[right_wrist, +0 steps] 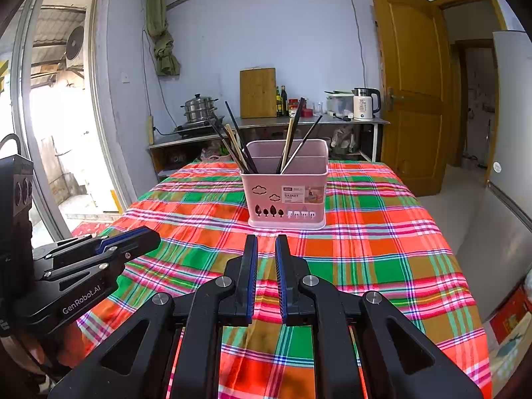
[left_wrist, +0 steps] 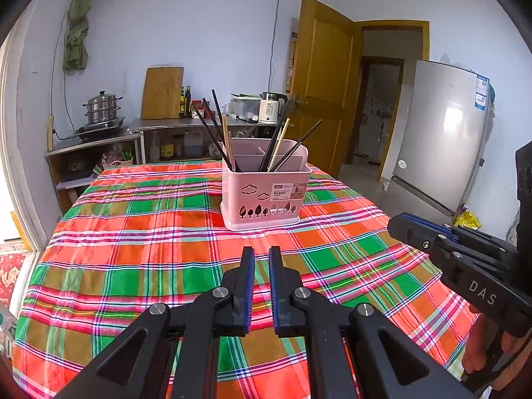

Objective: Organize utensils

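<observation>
Jaws nearly shut, empty; chopsticks (left_wrist: 229, 143) binned

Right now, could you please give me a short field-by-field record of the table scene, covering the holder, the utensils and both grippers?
surface: table with red, green and orange plaid cloth
holder: pink plastic divided utensil basket, upright on the cloth
contents: black and pale wooden chopsticks, leaning in two bunches, left and right
loose utensils on cloth: none visible
left gripper: jaws nearly together, empty, short of the basket
right gripper: narrow gap, empty, short of the basket
background: steel counter with white kettle
</observation>
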Demonstrator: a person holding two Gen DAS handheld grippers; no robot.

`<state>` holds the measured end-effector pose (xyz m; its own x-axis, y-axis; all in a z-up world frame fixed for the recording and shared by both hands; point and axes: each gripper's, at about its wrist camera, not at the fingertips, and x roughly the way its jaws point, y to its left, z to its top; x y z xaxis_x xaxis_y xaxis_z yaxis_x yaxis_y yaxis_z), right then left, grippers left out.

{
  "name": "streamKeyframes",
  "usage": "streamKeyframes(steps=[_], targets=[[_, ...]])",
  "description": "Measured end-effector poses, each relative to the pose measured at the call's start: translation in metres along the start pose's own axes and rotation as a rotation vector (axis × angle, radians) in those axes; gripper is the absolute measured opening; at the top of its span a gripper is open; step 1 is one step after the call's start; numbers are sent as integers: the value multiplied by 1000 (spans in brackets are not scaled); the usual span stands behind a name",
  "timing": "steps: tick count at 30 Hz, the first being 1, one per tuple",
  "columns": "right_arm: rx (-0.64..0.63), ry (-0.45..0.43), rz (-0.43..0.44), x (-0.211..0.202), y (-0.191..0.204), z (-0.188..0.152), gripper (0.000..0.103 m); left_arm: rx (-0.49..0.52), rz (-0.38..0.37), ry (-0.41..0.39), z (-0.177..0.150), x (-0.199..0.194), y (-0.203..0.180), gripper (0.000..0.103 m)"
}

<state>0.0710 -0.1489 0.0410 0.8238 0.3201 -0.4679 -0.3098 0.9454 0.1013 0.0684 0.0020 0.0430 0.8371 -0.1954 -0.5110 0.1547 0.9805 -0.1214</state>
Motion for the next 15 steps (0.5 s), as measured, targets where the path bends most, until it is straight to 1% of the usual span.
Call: streamKeyframes(steps=[3,6,15], targets=[[-2,0,-1,1,0,0,11,-2,-1,-1,-1,0,0,7],[-2,0,-1,1,0,0,11,18,21,-5,-1,-1,-3,7],[-3,1,-4,3,0,0,11,31,24,-23,-3,-4,-8,8]])
